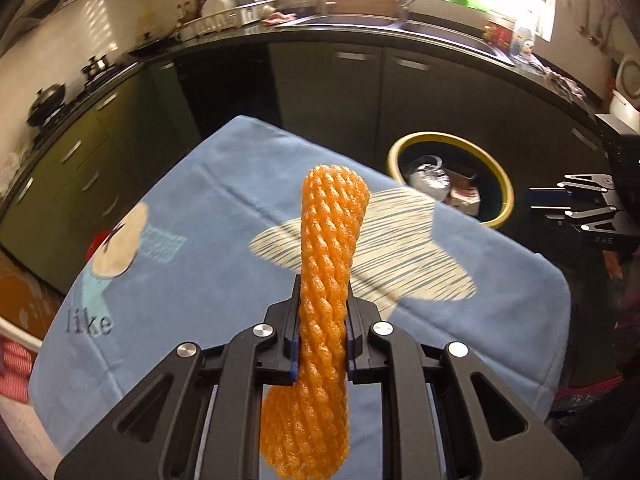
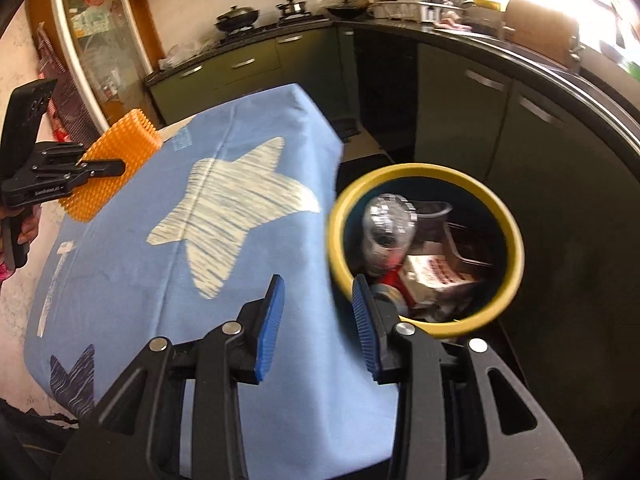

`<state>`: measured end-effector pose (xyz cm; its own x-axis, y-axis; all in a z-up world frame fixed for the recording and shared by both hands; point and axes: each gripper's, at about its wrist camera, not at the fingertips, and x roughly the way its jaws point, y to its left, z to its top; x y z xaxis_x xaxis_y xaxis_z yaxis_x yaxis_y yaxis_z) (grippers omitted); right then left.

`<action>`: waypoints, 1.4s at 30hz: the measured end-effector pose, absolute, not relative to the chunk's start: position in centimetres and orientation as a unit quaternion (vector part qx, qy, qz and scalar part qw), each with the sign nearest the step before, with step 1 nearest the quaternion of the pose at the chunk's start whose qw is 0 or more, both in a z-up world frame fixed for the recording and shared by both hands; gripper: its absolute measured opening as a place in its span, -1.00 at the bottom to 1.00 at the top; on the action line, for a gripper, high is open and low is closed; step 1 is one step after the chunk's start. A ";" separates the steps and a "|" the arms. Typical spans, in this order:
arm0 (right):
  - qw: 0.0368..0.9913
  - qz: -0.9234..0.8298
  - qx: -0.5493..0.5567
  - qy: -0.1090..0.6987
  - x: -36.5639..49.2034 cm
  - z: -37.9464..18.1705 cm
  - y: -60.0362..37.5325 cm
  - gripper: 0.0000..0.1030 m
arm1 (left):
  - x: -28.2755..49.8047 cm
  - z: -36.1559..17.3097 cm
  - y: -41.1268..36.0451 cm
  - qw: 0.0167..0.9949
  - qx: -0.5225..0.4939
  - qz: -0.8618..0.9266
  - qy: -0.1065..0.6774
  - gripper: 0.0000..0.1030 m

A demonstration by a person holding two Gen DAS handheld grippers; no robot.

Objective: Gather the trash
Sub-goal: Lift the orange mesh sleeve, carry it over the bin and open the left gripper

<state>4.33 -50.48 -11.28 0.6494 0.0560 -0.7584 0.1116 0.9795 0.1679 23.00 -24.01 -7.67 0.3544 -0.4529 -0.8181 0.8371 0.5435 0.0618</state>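
Note:
An orange foam fruit net [image 1: 332, 240] stands up between the pads of my left gripper [image 1: 322, 292], which is shut on it above the blue star-patterned tablecloth [image 1: 200, 240]. The right wrist view shows the same net [image 2: 116, 156] in the left gripper [image 2: 120, 168] over the cloth's far left edge. My right gripper [image 2: 318, 292] is open with nothing between its blue pads, over the cloth's right edge [image 2: 140, 280] beside the bin. The yellow-rimmed bin [image 2: 516, 232] sits on the floor to the right of the table and holds a crushed clear bottle [image 2: 388, 216] and a carton [image 2: 436, 276].
Dark green cabinets [image 1: 320, 92] and a black counter curve behind the table. A stove with pots [image 2: 236, 16] is at the far left, a dish rack [image 1: 224, 16] and sink [image 1: 400, 24] under the bright window. The right gripper [image 1: 576, 208] shows at the left wrist view's right edge.

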 end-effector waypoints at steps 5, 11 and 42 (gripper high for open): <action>0.902 -0.078 0.134 0.403 1.9 -11.9 -55.6 -0.33 | 20.8 -7.3 -33.7 0.751 0.257 -0.473 0.383 -0.69; 0.899 -0.099 0.161 0.396 0.4 -13.2 -58.8 -0.33 | 19.3 -9.2 -45.2 0.706 0.286 -0.515 0.394 -0.69; 0.896 -0.069 0.167 0.405 -0.6 -14.1 -57.3 -0.10 | 18.8 -9.3 -41.2 0.825 0.161 -0.378 0.387 0.91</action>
